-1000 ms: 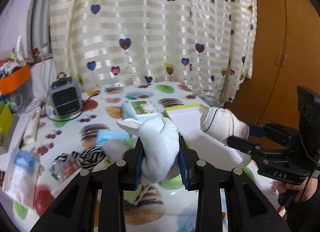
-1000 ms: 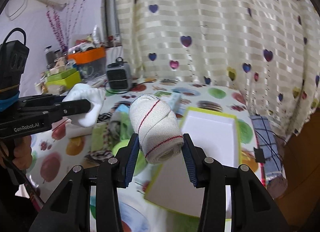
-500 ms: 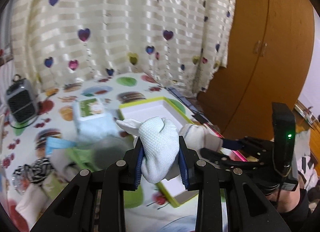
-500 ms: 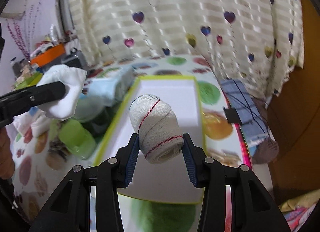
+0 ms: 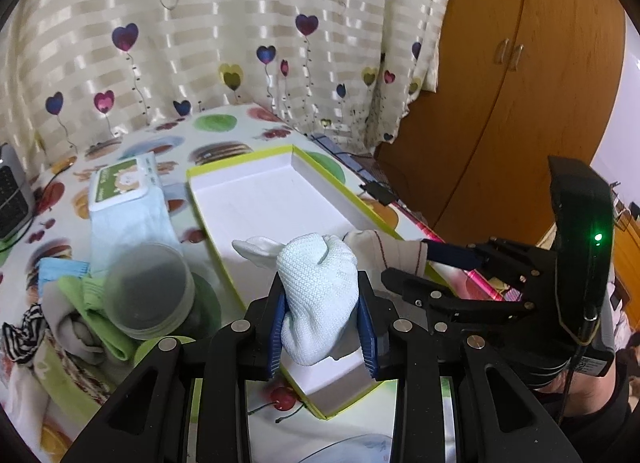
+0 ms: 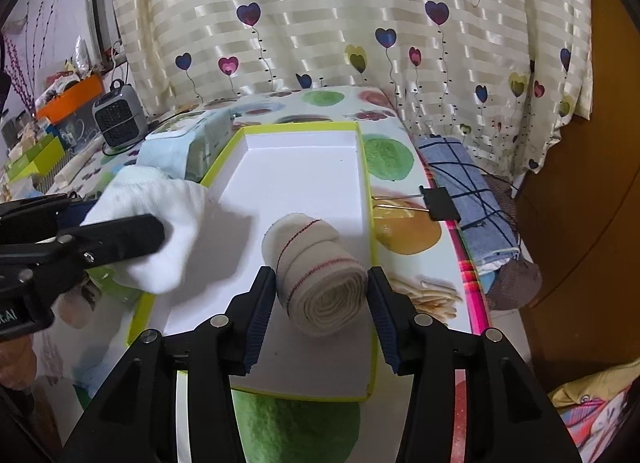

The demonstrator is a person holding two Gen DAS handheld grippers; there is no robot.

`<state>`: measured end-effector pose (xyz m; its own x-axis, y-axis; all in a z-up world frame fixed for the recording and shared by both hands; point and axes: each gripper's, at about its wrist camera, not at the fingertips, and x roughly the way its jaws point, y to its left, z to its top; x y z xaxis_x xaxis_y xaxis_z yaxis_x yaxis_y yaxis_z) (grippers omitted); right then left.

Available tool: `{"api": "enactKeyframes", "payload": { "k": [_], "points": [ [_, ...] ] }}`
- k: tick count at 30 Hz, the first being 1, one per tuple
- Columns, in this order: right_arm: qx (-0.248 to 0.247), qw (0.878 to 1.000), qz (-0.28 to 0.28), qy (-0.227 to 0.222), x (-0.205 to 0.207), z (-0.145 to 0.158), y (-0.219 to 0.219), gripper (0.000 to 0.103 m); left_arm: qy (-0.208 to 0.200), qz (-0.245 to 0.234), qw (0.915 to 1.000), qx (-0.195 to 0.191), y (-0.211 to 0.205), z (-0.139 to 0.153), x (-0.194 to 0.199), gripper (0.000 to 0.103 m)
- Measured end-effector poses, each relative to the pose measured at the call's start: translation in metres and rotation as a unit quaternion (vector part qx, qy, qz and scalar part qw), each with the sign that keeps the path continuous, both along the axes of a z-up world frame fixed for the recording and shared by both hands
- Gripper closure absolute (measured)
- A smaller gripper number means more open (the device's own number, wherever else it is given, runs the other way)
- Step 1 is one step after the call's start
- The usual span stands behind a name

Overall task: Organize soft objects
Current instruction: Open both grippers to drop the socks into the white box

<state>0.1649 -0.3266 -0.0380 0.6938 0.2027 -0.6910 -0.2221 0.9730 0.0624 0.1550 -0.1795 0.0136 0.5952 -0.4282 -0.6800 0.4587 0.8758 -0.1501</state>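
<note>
My left gripper [image 5: 321, 289] is shut on a bundled white knit sock [image 5: 320, 295], held just above the near end of a white box with a lime-green rim [image 5: 240, 161]. The right gripper [image 6: 322, 295] is low inside that box [image 6: 300, 128]. Its jaws are opening, and a rolled cream sock with red stripes [image 6: 320, 283] lies on the box floor between them, with the pads flanking it rather than squeezing. From the right wrist view, the left gripper [image 6: 120, 235] and its white sock [image 6: 160, 223] hang over the box's left rim.
Left of the box are a wipes pack [image 5: 120, 183], a light blue sock [image 5: 132, 223], a clear round tub [image 5: 150, 291], green cloth and a zebra-striped sock [image 5: 20, 339]. A binder clip [image 6: 440, 203] and blue checked cloth [image 6: 476, 199] sit at the table's right edge. A wooden wardrobe stands beyond.
Both grippers have swung right and come down over the white box. The cream roll, held up before, now rests on the box floor, and the right jaws stand wider.
</note>
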Motion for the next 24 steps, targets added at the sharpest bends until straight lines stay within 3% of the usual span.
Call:
{"api": "enactKeyframes", "payload": {
  "k": [9, 19, 24],
  "points": [
    [-0.001, 1.000, -0.006, -0.023, -0.009, 0.012, -0.003, 0.055, 0.003, -0.017, 0.9998, 0.004, -0.007, -0.005, -0.001, 0.063],
    [0.014, 0.999, -0.008, -0.048, -0.024, 0.030, -0.004, 0.054, -0.020, -0.007, 0.9998, -0.006, 0.003, 0.013, -0.016, 0.061],
    [0.022, 0.998, 0.000, -0.061, -0.036, 0.040, 0.001, 0.046, -0.034, 0.002, 0.9993, -0.013, 0.014, 0.024, -0.030, 0.061]
  ]
}}
